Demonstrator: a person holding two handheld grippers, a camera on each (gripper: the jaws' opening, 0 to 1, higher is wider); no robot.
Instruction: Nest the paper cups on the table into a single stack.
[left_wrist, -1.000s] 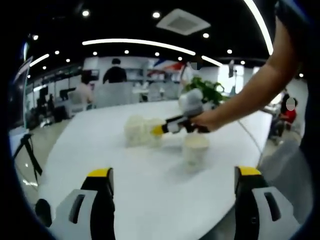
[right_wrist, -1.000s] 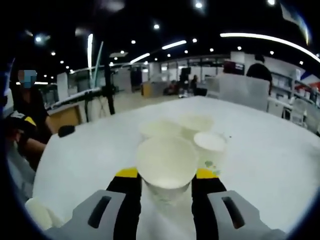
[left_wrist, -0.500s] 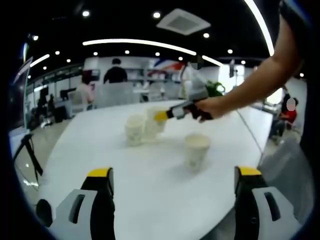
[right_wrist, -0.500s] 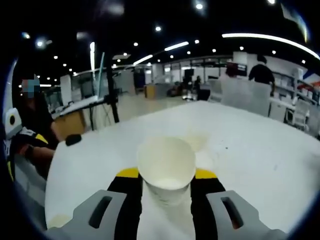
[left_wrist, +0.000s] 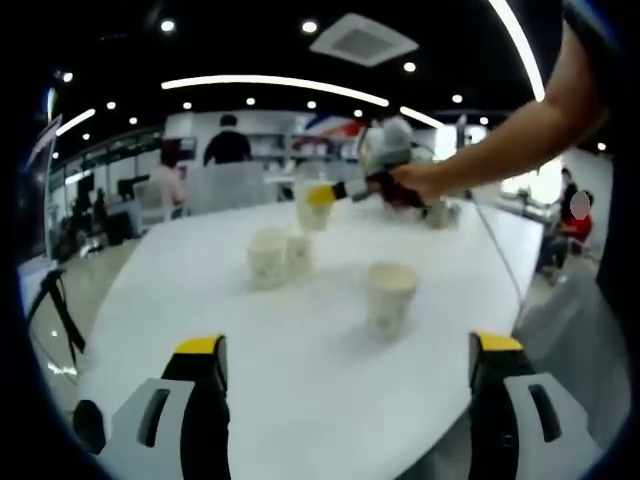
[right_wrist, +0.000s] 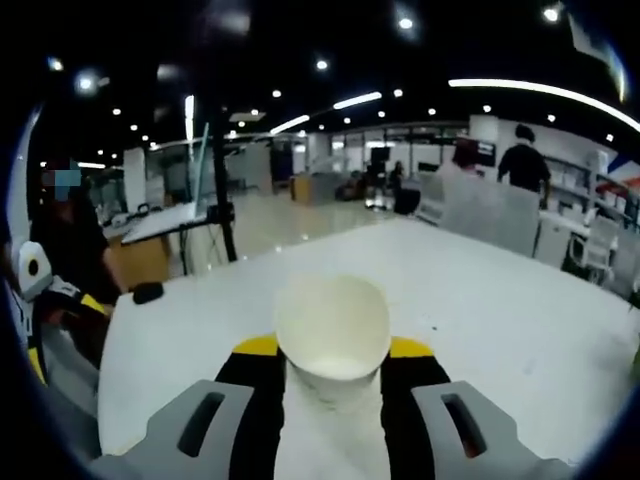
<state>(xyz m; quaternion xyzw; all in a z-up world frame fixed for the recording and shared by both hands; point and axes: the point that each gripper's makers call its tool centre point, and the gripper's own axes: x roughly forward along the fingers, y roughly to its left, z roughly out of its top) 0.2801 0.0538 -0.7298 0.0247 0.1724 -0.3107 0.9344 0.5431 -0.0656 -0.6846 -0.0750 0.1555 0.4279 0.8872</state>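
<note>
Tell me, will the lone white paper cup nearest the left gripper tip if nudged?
Probably: the lone white paper cup stands upright, tapering to a narrow base, and looks empty, so likely light. The thin walls would probably dent under a hard squeeze.

text: none legible | cups (left_wrist: 390, 295): faint marks, too blurred to read | far wall at 12 o'clock, left gripper view: red-blue patch, no letters made out | grippers: no labels readable
</note>
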